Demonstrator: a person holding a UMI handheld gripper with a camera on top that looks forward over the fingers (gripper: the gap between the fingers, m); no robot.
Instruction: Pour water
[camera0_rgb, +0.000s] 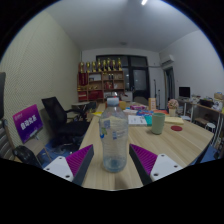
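- Gripper view shows you a clear plastic bottle (113, 135) standing upright on the wooden tabletop (180, 145), right between the two fingers of your tongs (113, 163).
- Your tongs are spread around the bottle's lower half, with the magenta pads (80, 160) at either side of it; whether both pads actually press on the plastic, you cannot tell from this angle.
- Beyond the bottle and a little to its right, a pale green cup (158, 123) stands on the same tabletop, well apart from the bottle.
- Farther back from the bottle, the tabletop carries scattered papers and small items too small to make out.
- Left of the bottle, a black office chair (60, 118) sits beside the tabletop, and nearer to you a purple sign (27, 123) with white lettering.
- Behind the bottle, at the far wall, a shelf (100, 78) holds rows of gold-coloured objects.
- Walls and ceiling around you are white.
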